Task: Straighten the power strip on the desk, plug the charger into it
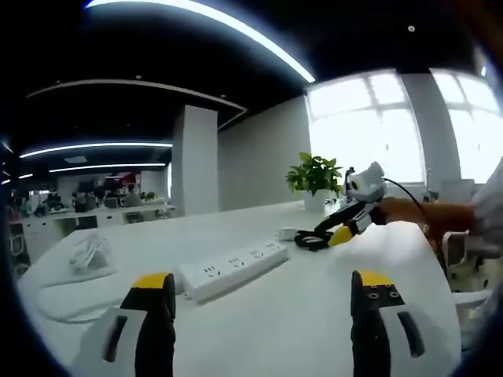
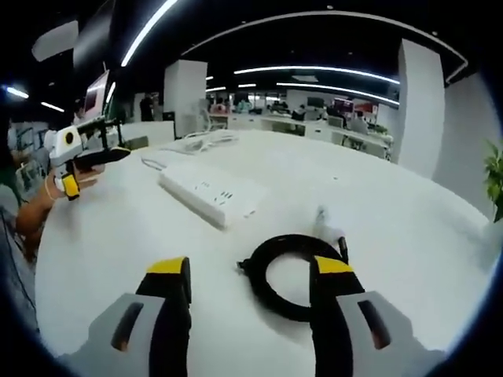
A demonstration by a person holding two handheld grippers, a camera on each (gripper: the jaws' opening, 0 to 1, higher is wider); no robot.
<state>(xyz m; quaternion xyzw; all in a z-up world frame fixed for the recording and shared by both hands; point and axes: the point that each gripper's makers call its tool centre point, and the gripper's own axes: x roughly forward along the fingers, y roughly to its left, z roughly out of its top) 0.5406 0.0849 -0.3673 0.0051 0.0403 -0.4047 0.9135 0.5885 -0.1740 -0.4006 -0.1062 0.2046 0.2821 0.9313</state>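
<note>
1. Power strip (image 1: 234, 269) work starts from the left gripper (image 1: 263, 302): its jaws stand apart with nothing between them, held low over the desk (image 1: 299, 330) just short of the strip, likely lined up to nudge it straight.
2. The right gripper (image 2: 251, 287) also has its jaws spread and holds nothing; it hangs over the coiled black cable (image 2: 292, 275), which lies on the desk between the jaws and near the strip's end, probably so the cable and its charger can be picked up next.
3. The power strip (image 2: 211, 196) lies flat and at a slant across the desk, sockets up, its white cord (image 1: 88, 253) bundled beyond its far end.
4. The small white charger (image 2: 326, 224) sits beside the coil, near the strip and not plugged in.
5. A potted plant (image 1: 314, 179) stands well behind the strip.
6. No brand, label or writing can be read on the strip, the charger or the grippers.
</note>
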